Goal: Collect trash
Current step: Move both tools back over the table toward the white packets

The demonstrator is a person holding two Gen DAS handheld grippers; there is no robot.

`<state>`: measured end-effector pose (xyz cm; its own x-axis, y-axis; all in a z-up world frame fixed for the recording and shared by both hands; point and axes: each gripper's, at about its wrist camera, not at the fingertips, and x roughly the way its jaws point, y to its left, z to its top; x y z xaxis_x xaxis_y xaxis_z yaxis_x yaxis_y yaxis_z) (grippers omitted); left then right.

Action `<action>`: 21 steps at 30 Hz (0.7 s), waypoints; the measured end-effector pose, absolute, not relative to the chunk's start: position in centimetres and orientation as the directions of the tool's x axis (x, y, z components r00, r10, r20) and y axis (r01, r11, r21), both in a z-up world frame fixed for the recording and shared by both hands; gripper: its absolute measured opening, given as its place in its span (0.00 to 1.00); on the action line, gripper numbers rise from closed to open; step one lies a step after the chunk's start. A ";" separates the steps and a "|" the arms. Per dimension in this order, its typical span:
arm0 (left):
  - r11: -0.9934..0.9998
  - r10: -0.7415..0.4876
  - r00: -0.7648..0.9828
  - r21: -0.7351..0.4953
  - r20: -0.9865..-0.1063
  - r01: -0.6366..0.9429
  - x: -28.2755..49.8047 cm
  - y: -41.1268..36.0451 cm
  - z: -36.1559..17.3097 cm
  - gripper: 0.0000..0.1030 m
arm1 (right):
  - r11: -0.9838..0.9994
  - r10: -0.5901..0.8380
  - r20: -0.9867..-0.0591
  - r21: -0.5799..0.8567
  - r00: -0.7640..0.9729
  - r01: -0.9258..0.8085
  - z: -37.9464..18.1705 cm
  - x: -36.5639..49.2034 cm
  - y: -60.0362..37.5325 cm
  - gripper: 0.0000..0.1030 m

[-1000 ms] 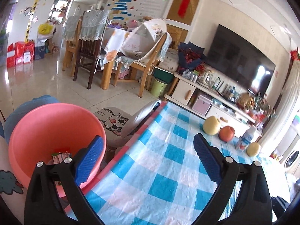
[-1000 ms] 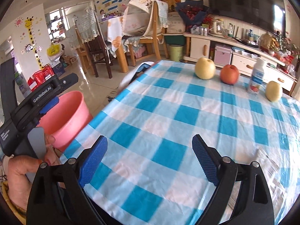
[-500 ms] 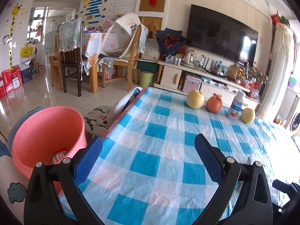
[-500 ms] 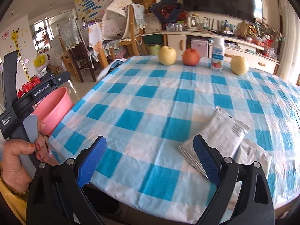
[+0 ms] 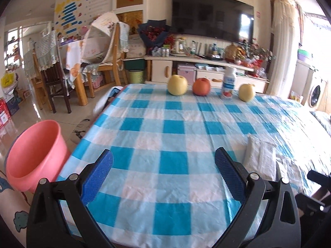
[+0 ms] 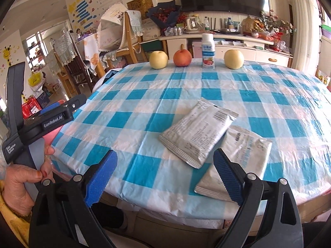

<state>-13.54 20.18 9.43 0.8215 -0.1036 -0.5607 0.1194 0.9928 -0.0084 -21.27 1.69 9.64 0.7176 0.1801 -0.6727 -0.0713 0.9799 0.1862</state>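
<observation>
Two flat silver wrappers lie on the blue checked tablecloth (image 6: 186,86): one wrapper (image 6: 196,130) partly over a second wrapper (image 6: 238,161) near the front edge. My right gripper (image 6: 163,171) hangs open just in front of them, nothing between its fingers. In the left wrist view the wrappers (image 5: 260,159) show blurred at right. My left gripper (image 5: 163,171) is open over the table's near left part. A pink bucket (image 5: 35,155) stands on the floor left of the table.
Along the table's far edge stand a yellow pear (image 6: 158,60), a red apple (image 6: 182,57), a small yogurt bottle (image 6: 208,51) and another pear (image 6: 233,59). Chairs (image 5: 62,78) and a TV cabinet (image 5: 206,70) lie beyond. A hand (image 6: 22,175) holds the left gripper's handle.
Both views swung right from the bucket toward the table. The right gripper came over the wrappers, which now lie close ahead of its fingers. Both grippers stayed open.
</observation>
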 end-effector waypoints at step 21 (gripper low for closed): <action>0.825 -0.400 0.587 0.002 -0.704 0.565 -12.7 6.6 5.0 0.96 | 0.933 0.108 -0.765 0.299 0.635 0.201 6.0 -21.7 -7.5 0.90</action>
<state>-12.65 6.58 4.95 0.5868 -0.4002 -0.7039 0.5646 0.8254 0.0015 -21.73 -7.54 6.02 0.6352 0.1084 -0.7647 0.2008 0.9329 0.2990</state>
